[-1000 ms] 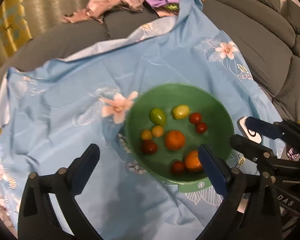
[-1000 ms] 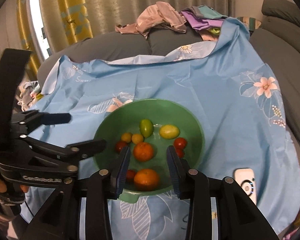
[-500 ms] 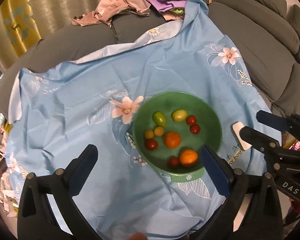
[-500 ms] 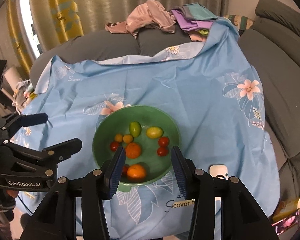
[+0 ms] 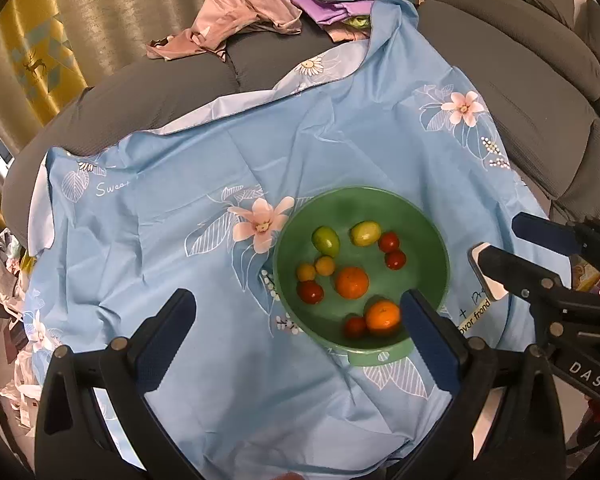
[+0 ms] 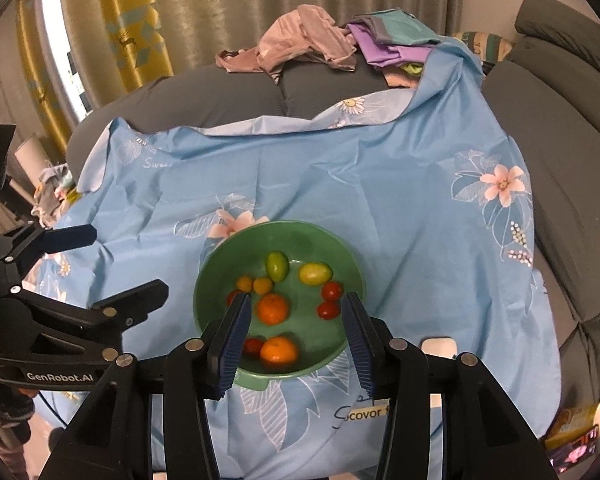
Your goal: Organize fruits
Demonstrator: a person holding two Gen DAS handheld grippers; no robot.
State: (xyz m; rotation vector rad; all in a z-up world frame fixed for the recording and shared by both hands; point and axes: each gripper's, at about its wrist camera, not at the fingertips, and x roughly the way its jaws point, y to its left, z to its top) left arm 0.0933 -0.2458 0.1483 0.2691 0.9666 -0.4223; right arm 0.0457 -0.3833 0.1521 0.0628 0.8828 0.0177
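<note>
A green bowl sits on a light blue flowered cloth. It holds two oranges, two green-yellow fruits, several red tomatoes and two small yellow ones. My left gripper is open and empty above the bowl's near left side. My right gripper is open and empty above the bowl's near edge, and shows at the right in the left wrist view.
A white device lies on the cloth right of the bowl. A grey sofa runs behind and to the right, with a heap of clothes on it. Curtains hang behind.
Both grippers have pulled back and up from the bowl, which looks smaller and farther now. The right gripper's jaws have opened wider. The fruits have not moved.
</note>
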